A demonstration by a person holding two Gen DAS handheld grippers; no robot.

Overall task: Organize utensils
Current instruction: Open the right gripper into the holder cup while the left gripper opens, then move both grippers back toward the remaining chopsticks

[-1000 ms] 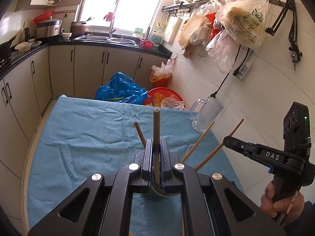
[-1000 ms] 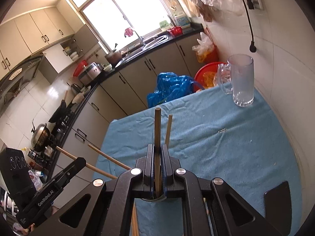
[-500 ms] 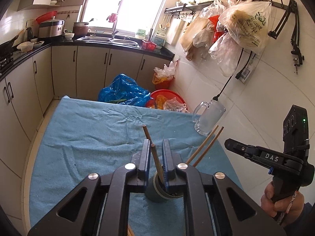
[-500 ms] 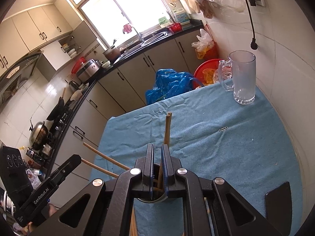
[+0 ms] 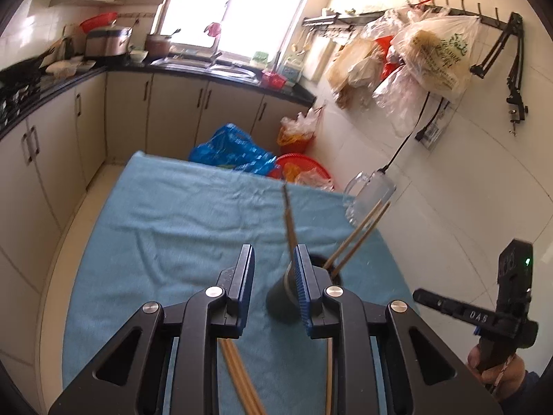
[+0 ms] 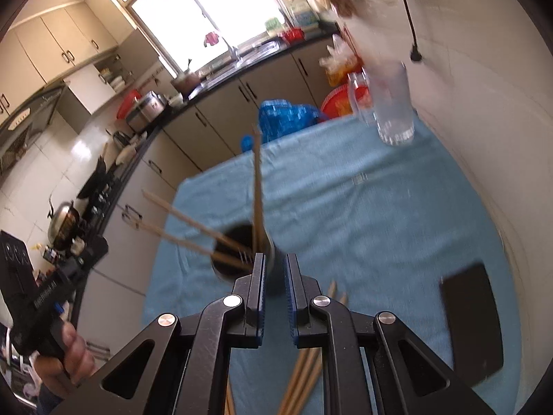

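Note:
A dark round holder cup (image 5: 281, 297) stands on the blue cloth (image 5: 179, 221), with several wooden chopsticks (image 5: 359, 235) leaning in it. It also shows in the right wrist view (image 6: 235, 242), chopsticks (image 6: 179, 219) fanning left and one (image 6: 257, 186) upright. My left gripper (image 5: 273, 263) is open and empty, just above and left of the cup. My right gripper (image 6: 274, 269) is open and empty, right beside the cup's rim. More loose chopsticks (image 5: 242, 377) lie on the cloth under both grippers, also in the right wrist view (image 6: 306, 373).
A clear glass mug (image 6: 394, 107) stands at the table's far right corner near the tiled wall, also in the left wrist view (image 5: 369, 197). A flat black object (image 6: 473, 325) lies on the cloth at right. Cabinets line the left; bags sit beyond the far edge.
Both grippers were shut on a chopstick over the cup a second ago. Both have let go and opened; the chopsticks now stand in the cup. Both grippers have pulled back slightly.

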